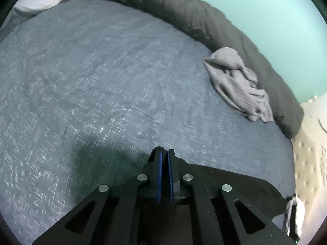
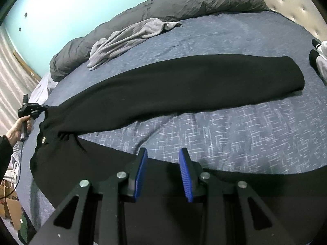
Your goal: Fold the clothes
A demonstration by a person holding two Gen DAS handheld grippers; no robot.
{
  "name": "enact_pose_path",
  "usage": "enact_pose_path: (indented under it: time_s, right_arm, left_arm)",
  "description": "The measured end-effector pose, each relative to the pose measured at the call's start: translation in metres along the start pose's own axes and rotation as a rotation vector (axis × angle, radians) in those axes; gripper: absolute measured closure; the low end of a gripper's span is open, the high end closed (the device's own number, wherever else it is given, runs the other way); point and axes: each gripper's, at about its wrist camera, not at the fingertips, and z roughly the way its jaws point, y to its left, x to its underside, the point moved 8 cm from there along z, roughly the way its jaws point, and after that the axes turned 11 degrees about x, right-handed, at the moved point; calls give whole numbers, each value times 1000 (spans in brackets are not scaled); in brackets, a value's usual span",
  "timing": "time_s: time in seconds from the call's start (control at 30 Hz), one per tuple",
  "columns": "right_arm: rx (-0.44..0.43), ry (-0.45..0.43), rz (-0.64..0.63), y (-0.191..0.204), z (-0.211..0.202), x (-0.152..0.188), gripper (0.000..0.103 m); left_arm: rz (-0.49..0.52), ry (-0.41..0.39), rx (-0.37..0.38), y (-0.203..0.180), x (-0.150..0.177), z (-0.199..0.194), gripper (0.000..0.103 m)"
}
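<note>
Bedroom, blue woven bedspread (image 2: 235, 126) as work surface, turquoise wall (image 2: 61, 4) behind.

Nearest in right wrist view: right gripper (image 2: 163, 171) with blue pads apart, nothing between them, hanging over the near hem of a black knit garment (image 2: 173, 85). Garment spread flat on bedspread, one long black sleeve stretched across toward the right, cuff end near a black-and-white bundle (image 2: 318, 59) at frame edge.

Left gripper (image 1: 164, 159) clamped: blue pads pressed together in left wrist view, black cloth lying right under and beside the tips. Seen from right wrist view, left gripper (image 2: 41, 108) sits at the garment's far-left shoulder corner, fabric pulled to a point at the tips, so pinching that corner. Person's hand (image 2: 19, 127) on its grip, dark sleeve behind.

Further back: crumpled light grey garment (image 2: 130, 38) on bedspread, touching a rolled dark grey duvet (image 2: 184, 2) along the wall. Cream tufted headboard (image 2: 296, 2) at the far right.
</note>
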Motion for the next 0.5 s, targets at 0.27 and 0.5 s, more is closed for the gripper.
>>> enact_pose_path:
  time_s: [0.27,0.5]
  right_arm:
    - [-6,13,6,-2,4,5,71]
    - [-49,15,56,2,0,13,70]
  left_arm:
    - [-81,-16,-11,28,-4,9,96]
    - [10,4,49,15,19,-41,77]
